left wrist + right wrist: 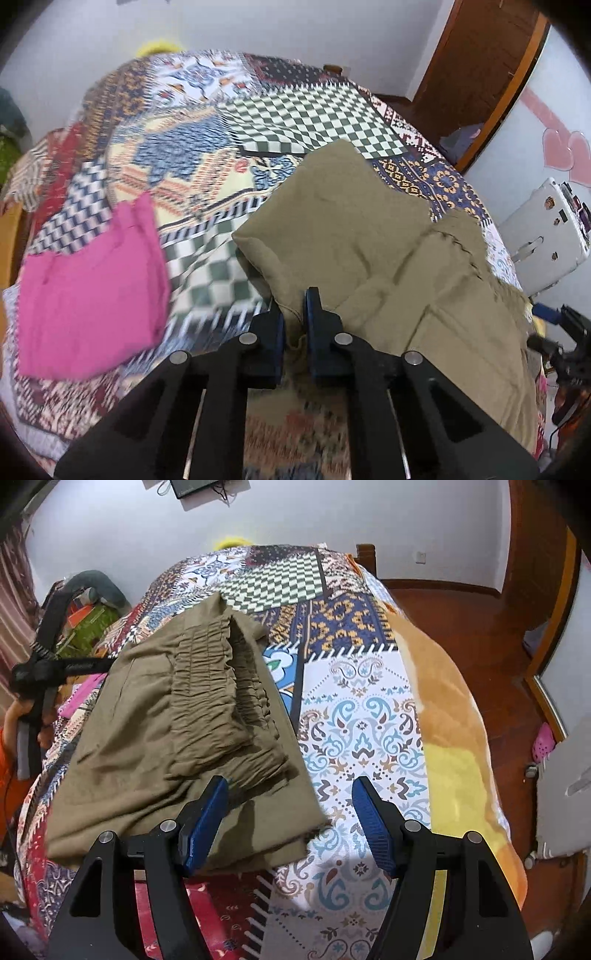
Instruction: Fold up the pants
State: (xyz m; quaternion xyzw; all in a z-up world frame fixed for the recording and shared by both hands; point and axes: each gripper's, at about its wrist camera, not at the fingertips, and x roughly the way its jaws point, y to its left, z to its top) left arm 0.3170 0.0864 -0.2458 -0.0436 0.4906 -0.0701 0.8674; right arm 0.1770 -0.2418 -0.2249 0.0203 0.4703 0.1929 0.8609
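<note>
A bed point(458, 716) under a patchwork quilt point(258, 122) fills both views, running from the bottom of each frame up toward the far wall. On it lie the olive pants point(351, 229), already doubled over into a thick bundle. In the left wrist view the bundle takes up the centre and lower right of the frame, its long axis slanting from the upper middle down to the lower right corner. In the right wrist view it fills the left and centre, with the gathered waistband point(221, 694) on top and pointing toward the upper middle. A folded pink garment point(92, 291) sits well apart at the left of the left wrist view.

The left gripper point(294, 314) is pressed together on a fold of the pants' near edge, at bottom centre of its frame. The right gripper point(290, 812) stands spread and empty; its left finger hangs above the pants' lower right corner, its right finger above bare quilt.

The cloth lies ahead of the left gripper and to the left of the right one, so I judge the next fold rests on the left hand carrying its edge along the long axis.
</note>
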